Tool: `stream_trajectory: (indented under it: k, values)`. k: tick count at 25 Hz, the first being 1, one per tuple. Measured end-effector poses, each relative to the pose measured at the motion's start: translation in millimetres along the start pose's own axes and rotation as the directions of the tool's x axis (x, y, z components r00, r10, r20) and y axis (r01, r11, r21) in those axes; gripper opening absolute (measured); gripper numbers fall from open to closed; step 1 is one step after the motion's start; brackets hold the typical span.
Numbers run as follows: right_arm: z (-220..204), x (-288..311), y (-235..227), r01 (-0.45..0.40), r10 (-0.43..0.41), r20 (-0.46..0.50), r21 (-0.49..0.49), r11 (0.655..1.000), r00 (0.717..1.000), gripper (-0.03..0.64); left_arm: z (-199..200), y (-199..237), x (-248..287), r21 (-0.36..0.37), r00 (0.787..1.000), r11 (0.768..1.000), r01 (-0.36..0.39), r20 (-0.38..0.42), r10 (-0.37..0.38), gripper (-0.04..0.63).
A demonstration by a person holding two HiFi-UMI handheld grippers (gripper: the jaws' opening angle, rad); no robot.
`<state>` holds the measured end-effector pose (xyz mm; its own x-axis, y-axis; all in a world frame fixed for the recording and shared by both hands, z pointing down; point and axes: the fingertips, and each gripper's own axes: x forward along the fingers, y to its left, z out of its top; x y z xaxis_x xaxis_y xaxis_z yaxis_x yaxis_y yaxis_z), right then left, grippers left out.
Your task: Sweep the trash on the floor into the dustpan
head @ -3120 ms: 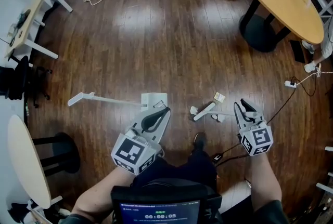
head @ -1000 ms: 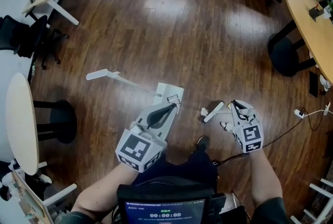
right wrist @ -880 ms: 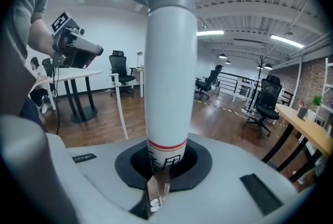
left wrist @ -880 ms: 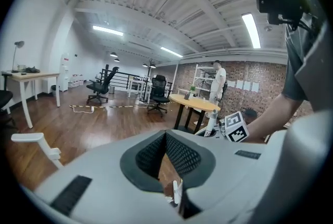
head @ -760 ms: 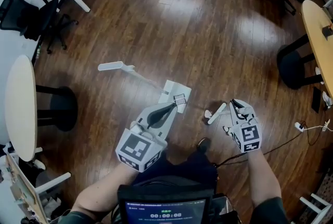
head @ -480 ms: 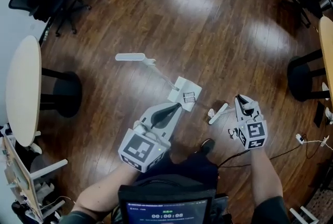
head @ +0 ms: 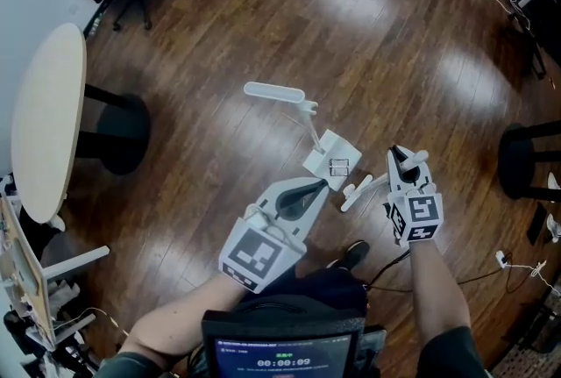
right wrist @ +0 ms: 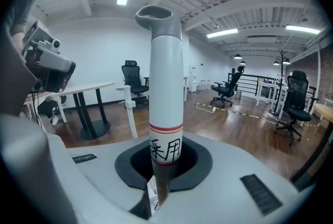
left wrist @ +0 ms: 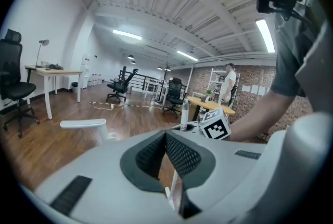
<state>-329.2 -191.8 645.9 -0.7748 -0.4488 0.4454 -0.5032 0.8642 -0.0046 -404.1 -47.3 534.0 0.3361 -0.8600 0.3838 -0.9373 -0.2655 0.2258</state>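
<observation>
Wooden floor [head: 263,17] is filling the head view. Dustpan [head: 333,159] is sitting at centre, its long handle running far-left. Left hand-held gripper [head: 318,185] is clamping the dustpan's near edge, jaws closed. Right hand-held gripper [head: 400,161], just right, is gripping the white broom handle [right wrist: 165,103].

white long-handled dustpan [head: 333,161] lies on the wood floor [head: 263,17], white red-banded broom [head: 358,192] just beside its pan.
</observation>
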Motion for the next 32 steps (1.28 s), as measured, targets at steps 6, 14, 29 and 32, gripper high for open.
stream_trajectory:
  k: [6,14,29,32]
  values:
    - [39.2,53.2,23.7,0.01,-0.011,0.056,0.019,1.0,0.998,0.032,-6.9,31.1,-16.8,-0.016,1.0,1.0,0.018,0.008,-0.017,0.003]
    - [65.9,68.6,33.9,0.028,-0.033,0.131,0.045,0.999,0.991,0.032,-18.9,51.1,-33.0,-0.045,1.0,0.999,-0.026,0.001,0.026,0.003]
    - [65.3,4.1,6.9,0.008,-0.029,0.188,0.115,0.993,0.982,0.032,-12.4,9.5,-13.5,-0.017,1.0,1.0,0.013,-0.014,-0.013,0.003]
    - [67.4,-37.0,-0.4,0.034,-0.061,0.198,0.139,0.99,0.978,0.032,-3.6,-10.2,-13.9,-0.012,0.999,0.999,0.033,-0.016,-0.033,0.003]
